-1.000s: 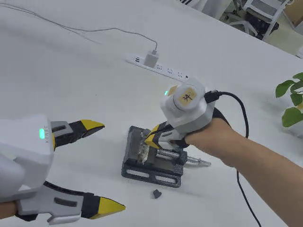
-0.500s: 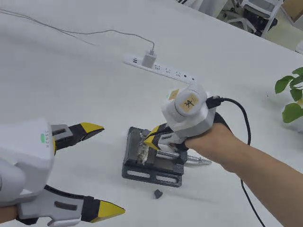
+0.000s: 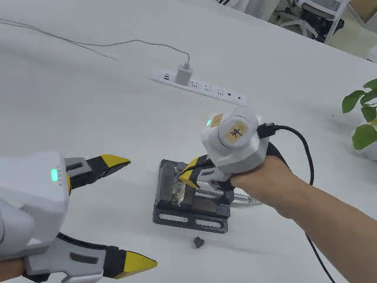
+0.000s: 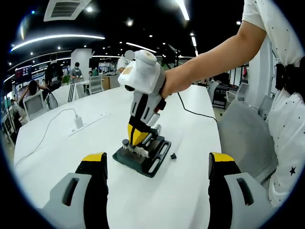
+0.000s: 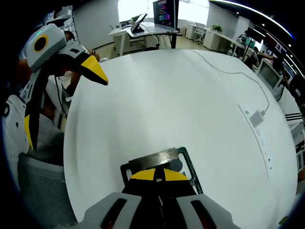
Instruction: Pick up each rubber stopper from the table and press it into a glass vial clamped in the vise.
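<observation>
White matte tabletop (image 3: 88, 106) bears a blocky dark vise (image 3: 191, 215), screw lying flat; my right gripper (image 3: 187, 175) clenched tip-down over it, left gripper (image 3: 134, 210) gaping; probable stopper (image 3: 198, 242) beside the vise.

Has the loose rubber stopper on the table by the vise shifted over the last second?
No. The rubber stopper lies in the same spot, just off the near edge of the vise.

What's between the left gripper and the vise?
Nothing: bare table from the left gripper to the vise, seen in head view and left gripper view.
</observation>
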